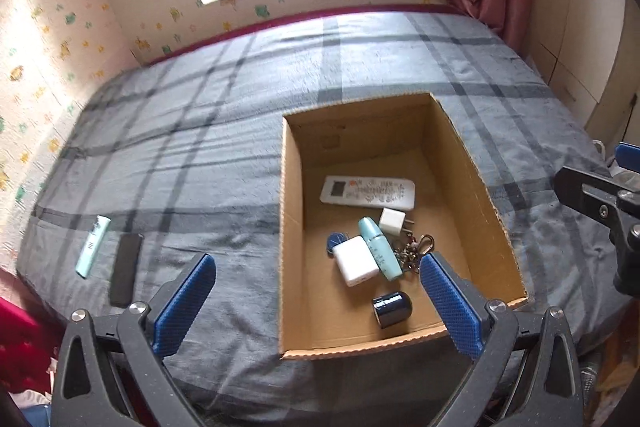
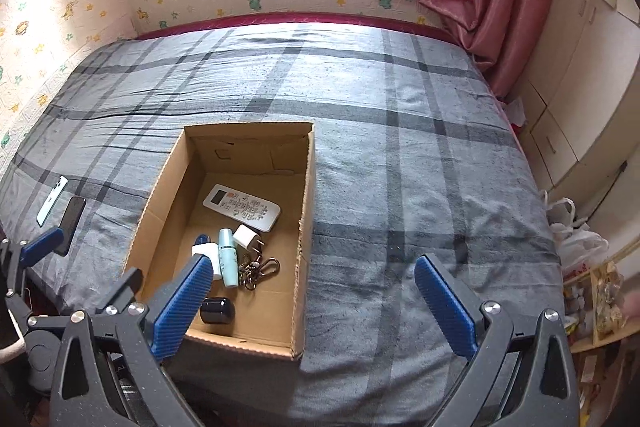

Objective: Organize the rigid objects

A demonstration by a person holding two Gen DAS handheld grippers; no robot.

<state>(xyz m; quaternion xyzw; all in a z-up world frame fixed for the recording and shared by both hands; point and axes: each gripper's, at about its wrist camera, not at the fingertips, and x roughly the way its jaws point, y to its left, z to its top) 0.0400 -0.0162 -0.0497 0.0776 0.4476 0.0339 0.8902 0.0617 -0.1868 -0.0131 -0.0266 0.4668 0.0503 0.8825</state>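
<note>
my left claw (image 1: 316,269) hangs wide open and empty over the cardboard box (image 1: 288,227), nearer than my open, empty right claw (image 2: 314,279) to the mint case (image 1: 93,246) and black phone (image 1: 126,269) lying lengthwise by the bed's left edge.

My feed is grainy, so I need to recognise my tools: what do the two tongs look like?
Both match: the left tongs and right tongs have black plastic arms with triangular cut-outs, silver round bolts at the pivots, and long blue finger pads with a fine ribbed texture. No cables or markings show.
</note>
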